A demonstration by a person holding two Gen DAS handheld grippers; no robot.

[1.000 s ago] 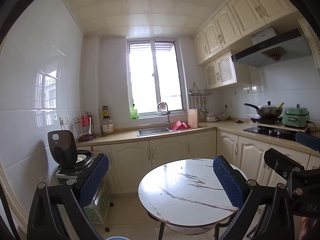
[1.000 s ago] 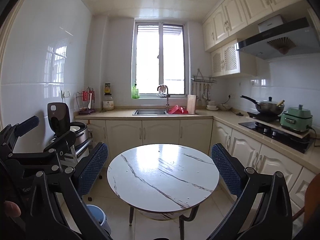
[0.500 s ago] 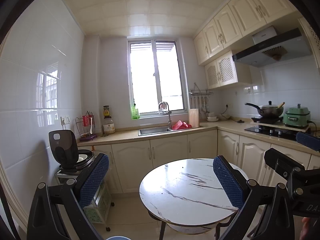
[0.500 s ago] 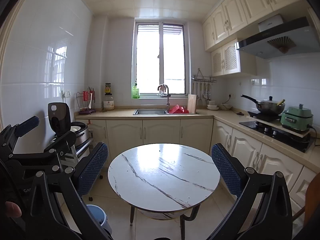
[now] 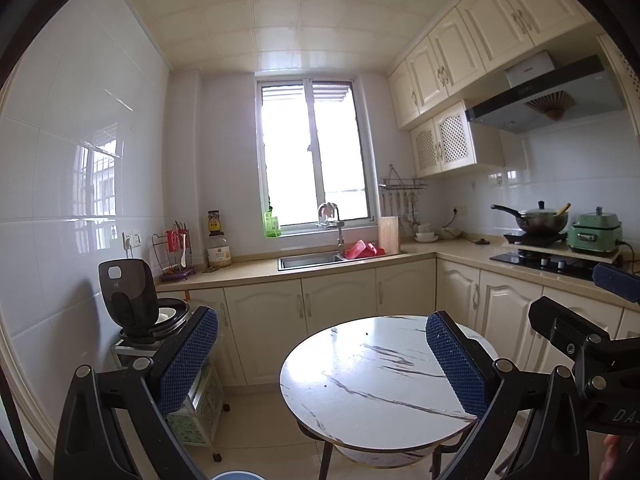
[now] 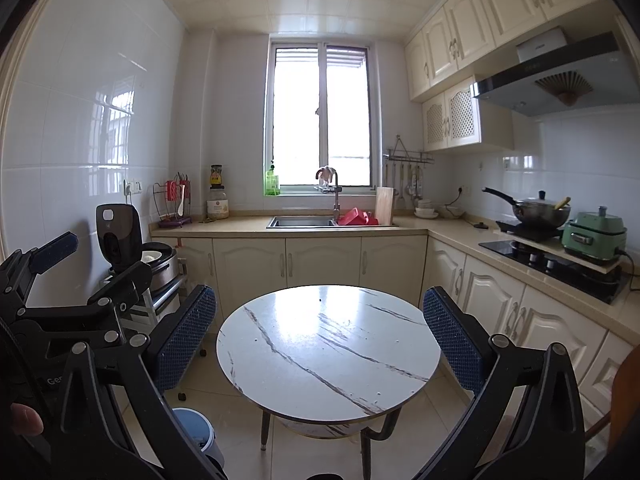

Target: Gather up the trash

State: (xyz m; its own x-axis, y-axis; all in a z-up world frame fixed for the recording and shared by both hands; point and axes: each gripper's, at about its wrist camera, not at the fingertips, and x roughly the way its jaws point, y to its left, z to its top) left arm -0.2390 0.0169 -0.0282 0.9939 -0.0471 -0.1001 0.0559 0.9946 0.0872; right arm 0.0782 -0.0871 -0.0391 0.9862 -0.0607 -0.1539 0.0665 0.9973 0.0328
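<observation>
Nearest the lenses, both tools sit almost as they did a second ago; the left view has only drifted slightly, the table edge a touch further right in frame. Left gripper (image 5: 320,364): blue-padded black fingers (image 5: 186,360) spread wide, nothing between them, touching nothing. Right gripper (image 6: 320,340): same, pads (image 6: 452,340) wide apart, empty, hovering clear of the tabletop. Each tool shows at the edge of the other's view.

Below the right gripper, a round blue plastic bin (image 6: 196,428) stands on the tiled floor beside the table leg, on the left.

Just beyond the fingers, a round white marble-patterned table (image 6: 328,360); only a tiny dark speck (image 6: 320,300) near its far edge, too small to identify. No trash item can be made out otherwise.

Left, an open black rice cooker (image 6: 124,240) on a small trolley.

Far wall: steel sink (image 6: 302,222) under the window, red items (image 6: 356,217) beside the tap. Right counter: dark wok (image 6: 536,208) and green electric pot (image 6: 594,236).
</observation>
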